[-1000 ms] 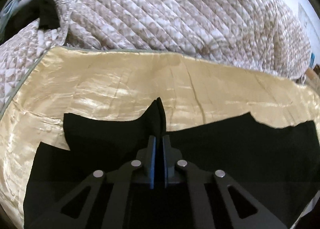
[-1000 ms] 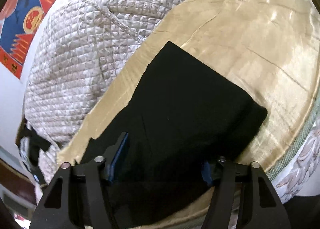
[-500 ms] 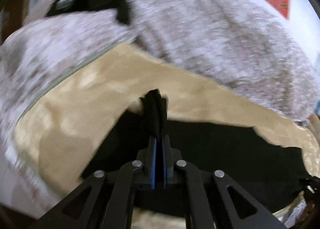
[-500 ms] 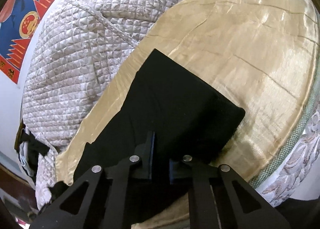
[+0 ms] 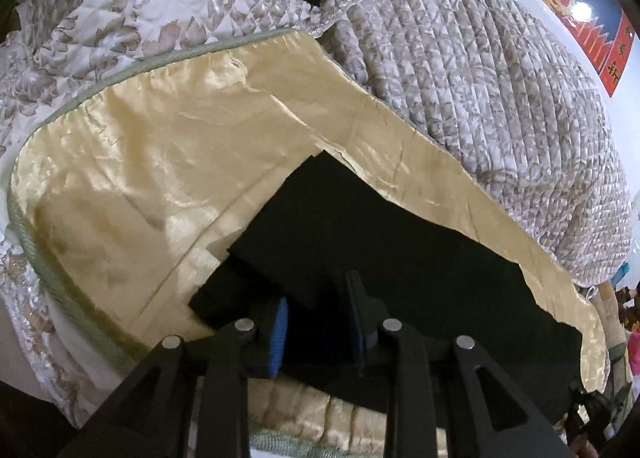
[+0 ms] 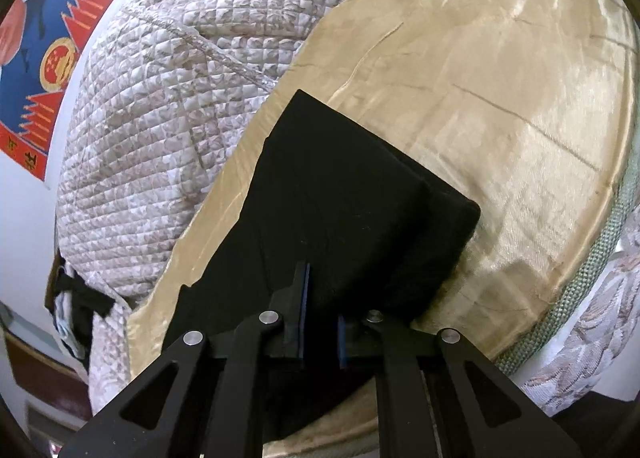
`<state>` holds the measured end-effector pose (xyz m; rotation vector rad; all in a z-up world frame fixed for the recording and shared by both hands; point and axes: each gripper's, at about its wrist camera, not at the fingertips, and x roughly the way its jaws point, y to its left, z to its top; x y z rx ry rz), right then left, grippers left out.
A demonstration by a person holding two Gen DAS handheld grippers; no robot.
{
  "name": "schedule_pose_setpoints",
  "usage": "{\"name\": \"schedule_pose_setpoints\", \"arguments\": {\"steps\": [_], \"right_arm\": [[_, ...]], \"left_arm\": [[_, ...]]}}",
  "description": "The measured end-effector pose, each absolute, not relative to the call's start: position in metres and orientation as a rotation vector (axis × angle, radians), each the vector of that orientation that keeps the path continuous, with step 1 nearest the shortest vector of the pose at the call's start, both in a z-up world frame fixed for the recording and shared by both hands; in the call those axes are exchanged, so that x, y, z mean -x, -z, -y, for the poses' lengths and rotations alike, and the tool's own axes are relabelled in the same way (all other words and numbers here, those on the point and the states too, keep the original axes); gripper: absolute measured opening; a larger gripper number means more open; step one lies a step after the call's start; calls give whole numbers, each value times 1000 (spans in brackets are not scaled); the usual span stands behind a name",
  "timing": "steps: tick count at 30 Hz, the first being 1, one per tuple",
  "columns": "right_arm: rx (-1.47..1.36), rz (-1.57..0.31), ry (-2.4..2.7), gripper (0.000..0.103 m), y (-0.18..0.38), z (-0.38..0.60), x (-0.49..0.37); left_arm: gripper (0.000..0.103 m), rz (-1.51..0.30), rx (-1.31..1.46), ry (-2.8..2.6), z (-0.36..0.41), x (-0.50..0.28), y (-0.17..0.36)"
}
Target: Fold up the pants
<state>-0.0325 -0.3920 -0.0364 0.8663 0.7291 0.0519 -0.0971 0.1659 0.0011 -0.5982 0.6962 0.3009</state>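
Observation:
The black pants [image 5: 360, 242] lie on a golden satin sheet [image 5: 160, 162], with one end folded over onto the rest. My left gripper [image 5: 320, 318] is open just above the near edge of the folded layer and holds nothing. In the right wrist view the pants [image 6: 344, 186] show as a thick folded stack with a squared far end. My right gripper [image 6: 320, 322] stands over the stack's near edge with a narrow gap between its blue pads; black cloth lies between and under them.
A quilted beige-and-white bedspread [image 5: 480, 70] is piled behind the sheet, also in the right wrist view [image 6: 180, 106]. The sheet's green corded edge [image 6: 592, 266] runs along the right. A red and blue poster [image 6: 44, 58] hangs on the white wall.
My left gripper carried a pinched fold of the pants across, laid it down and opened. My right gripper went from wide open to nearly closed on the stack's near edge.

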Motion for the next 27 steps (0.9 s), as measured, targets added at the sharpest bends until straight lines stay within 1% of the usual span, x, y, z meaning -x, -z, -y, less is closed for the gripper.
{"name": "schedule_pose_setpoints", "arguments": {"steps": [5, 7, 10, 16, 19, 21, 24, 27], "right_arm": [[-860, -733, -41, 13, 35, 391, 31], [-861, -731, -37, 13, 34, 391, 31], [-815, -729, -28, 13, 28, 387, 33], [-790, -735, -43, 4, 15, 385, 36], [-762, -690, -61, 4, -2, 384, 45], [-750, -703, -34, 4, 1, 386, 46], [-775, -771, 8, 4, 20, 389, 42], [-756, -729, -10, 4, 7, 387, 49]], "left_arm": [[27, -697, 561, -335, -162, 91, -1], [8, -705, 521, -359, -159, 88, -3], [7, -714, 516, -365, -161, 88, -4], [5, -663, 476, -364, -159, 100, -26], [4, -695, 448, -379, -160, 98, -21], [4, -732, 469, -381, -162, 98, -12], [4, -709, 478, -364, -164, 105, -18], [4, -703, 423, -366, -160, 101, -20]]}}
